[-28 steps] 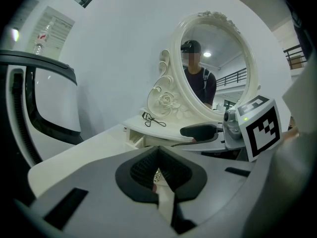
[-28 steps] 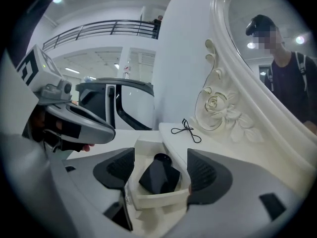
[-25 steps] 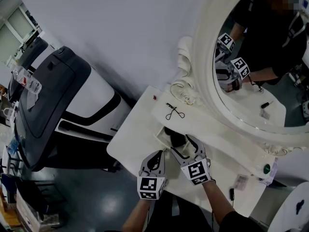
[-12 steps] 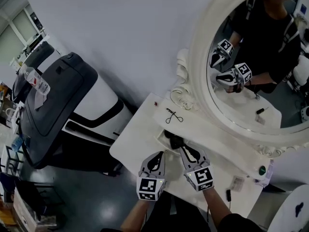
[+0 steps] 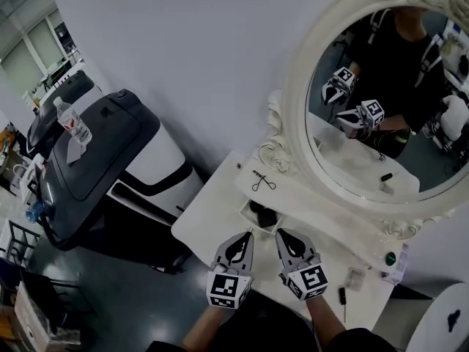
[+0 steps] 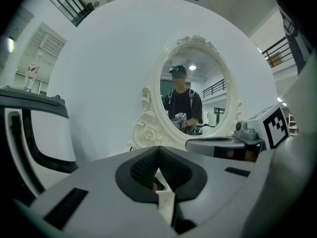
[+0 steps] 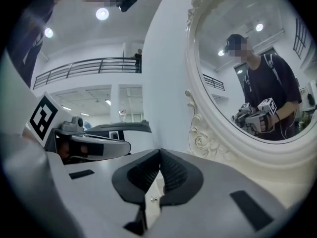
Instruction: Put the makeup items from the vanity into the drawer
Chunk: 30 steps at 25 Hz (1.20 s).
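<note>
Right gripper just closed empty and backed off the drawer, left gripper shut too; dark item sits inside, curler at its 12 o'clock on worktop likely next.

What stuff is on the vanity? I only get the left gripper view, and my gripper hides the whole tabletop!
Observer: The head view shows an eyelash curler lying on the vanity, near the base of the mirror.
Operator: Is the drawer open?
Observer: Yes. The small drawer stands open, with something dark inside.
Operator: Is my other gripper holding anything?
Observer: No. In the right gripper view, the right gripper has just closed its jaws, and there is nothing between them.
</note>
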Available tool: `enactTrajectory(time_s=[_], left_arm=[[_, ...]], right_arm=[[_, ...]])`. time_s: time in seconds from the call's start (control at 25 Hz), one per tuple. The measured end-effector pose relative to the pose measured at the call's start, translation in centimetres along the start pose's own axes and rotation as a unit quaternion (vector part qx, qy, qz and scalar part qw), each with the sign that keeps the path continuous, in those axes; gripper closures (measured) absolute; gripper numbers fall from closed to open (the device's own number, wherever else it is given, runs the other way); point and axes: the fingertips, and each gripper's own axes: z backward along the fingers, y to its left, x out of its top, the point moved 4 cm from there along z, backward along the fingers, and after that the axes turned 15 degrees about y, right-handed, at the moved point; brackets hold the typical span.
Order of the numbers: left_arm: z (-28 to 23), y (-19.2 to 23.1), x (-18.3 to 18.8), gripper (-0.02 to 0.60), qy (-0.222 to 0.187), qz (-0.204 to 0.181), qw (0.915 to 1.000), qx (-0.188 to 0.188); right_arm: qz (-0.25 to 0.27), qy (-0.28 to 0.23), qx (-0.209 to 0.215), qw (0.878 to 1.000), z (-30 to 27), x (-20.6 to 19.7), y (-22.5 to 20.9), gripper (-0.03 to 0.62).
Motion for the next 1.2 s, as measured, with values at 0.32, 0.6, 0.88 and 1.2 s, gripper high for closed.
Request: enactTrajectory(time_s=[0.32,0.6,0.88,1.2], left_arm=[[3.3,-1.3,0.7,0.566,-0.026,-0.001,0.9996,-0.005],[4.4,-1.2,0.9,0.566,-0.039,-0.003,0.9992,-0.002],[4.6,-1.1,0.7,0.567,-0.042,-0.004,0.9991,-0.001],[4.5,-0.9,0.6,0.566,-0.041,-0.003,0.9992,0.002]], right_arm=[[0.004,-0.026,0.004,1.0,2.8,0.6,2.3,0.571],[0.001,-0.033,0.005,0.999,3.5,0.9,3.0,0.571],[0.005,-0.036,0.004,0.999,3.4,1.1,3.1,0.571],[0.01,-0.033,0.007,0.999,3.2,1.2,3.0,0.571]])
